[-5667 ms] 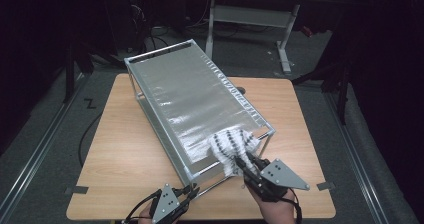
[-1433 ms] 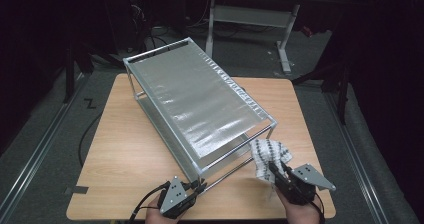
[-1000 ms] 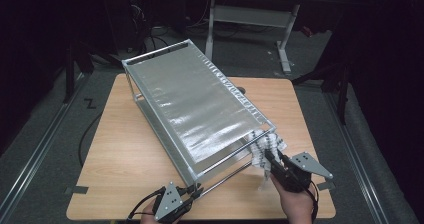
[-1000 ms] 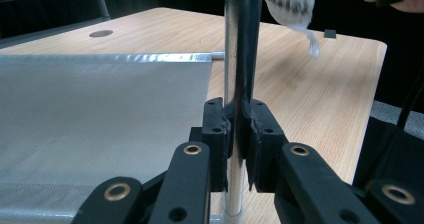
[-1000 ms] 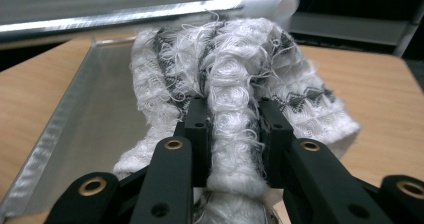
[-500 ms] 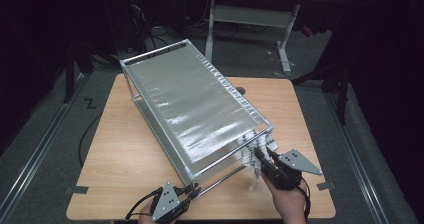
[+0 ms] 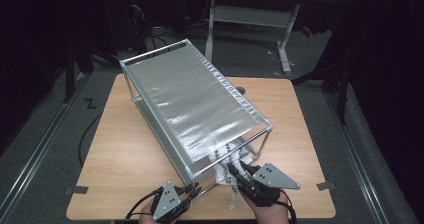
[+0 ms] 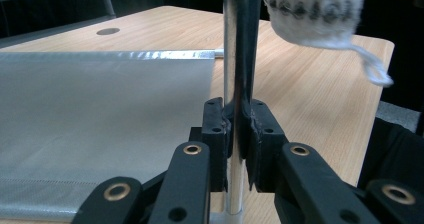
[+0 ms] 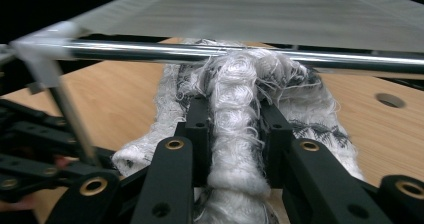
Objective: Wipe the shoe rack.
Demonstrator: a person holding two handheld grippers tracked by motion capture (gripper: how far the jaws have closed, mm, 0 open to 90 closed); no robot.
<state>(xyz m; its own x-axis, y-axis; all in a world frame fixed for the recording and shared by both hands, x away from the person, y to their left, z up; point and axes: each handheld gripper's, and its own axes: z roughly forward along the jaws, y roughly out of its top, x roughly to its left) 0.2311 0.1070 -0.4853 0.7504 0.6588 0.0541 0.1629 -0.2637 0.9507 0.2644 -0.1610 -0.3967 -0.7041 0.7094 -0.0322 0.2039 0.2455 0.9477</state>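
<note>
Where the high view looks down on the wooden table (image 7: 130, 149), a two-tier metal rack (image 7: 195, 104) with silvery mesh shelves stands diagonally; the left gripper (image 7: 192, 190) sits at its near corner and the right gripper (image 7: 235, 171) brings a white knitted cloth (image 7: 224, 171) to the near end. From the left gripper view, the jaws are clamped on the rack's chrome corner post (image 8: 239, 44). From the right gripper view, the jaws pinch the cloth (image 9: 235, 149), bunched just under a chrome crossbar (image 9: 150, 51), apparently touching it.
</note>
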